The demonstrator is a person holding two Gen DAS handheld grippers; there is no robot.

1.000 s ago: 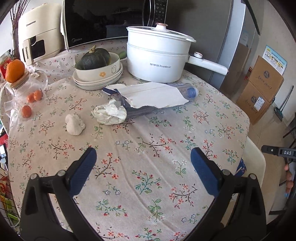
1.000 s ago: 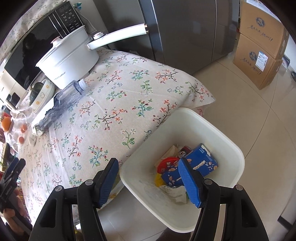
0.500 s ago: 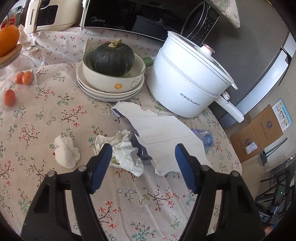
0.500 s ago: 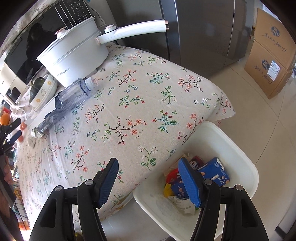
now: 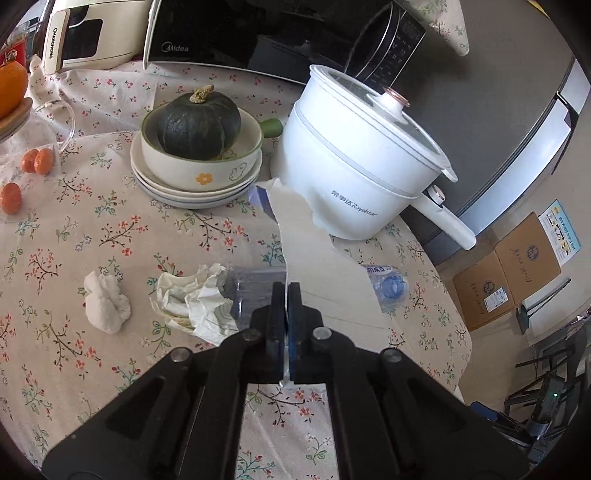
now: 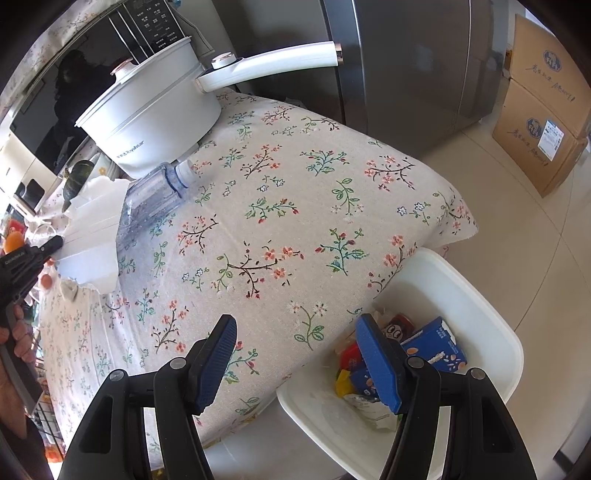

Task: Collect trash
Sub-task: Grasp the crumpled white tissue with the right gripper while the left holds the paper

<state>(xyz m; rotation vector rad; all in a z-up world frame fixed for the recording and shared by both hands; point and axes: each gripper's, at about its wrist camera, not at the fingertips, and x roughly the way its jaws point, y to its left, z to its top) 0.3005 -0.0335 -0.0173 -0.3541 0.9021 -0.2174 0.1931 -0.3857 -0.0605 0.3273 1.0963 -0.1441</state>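
Observation:
A torn white paper sheet (image 5: 317, 266) lies tilted over a clear plastic bottle (image 5: 388, 288) on the flowered tablecloth. My left gripper (image 5: 286, 295) is shut on the sheet's near edge. Left of it lie a crumpled tissue (image 5: 192, 299) and a white wad (image 5: 105, 302). In the right wrist view the sheet (image 6: 92, 229) stands lifted off the bottle (image 6: 155, 195), with the left gripper (image 6: 55, 242) at its edge. My right gripper (image 6: 295, 325) hangs open and holds nothing, over the table's edge beside the white bin (image 6: 480, 314), which holds cartons and wrappers.
A white electric pot (image 5: 354, 166) with a long handle stands just behind the sheet. A bowl with a dark squash (image 5: 199, 147) sits on stacked plates. A microwave (image 5: 258, 33) is at the back. Small oranges (image 5: 37, 162) lie at the left. Cardboard boxes (image 5: 509, 266) stand on the floor.
My left gripper moved in over the trash and shut on the paper sheet, whose edge now stands lifted. The right gripper drifted slightly along the table edge and stayed open.

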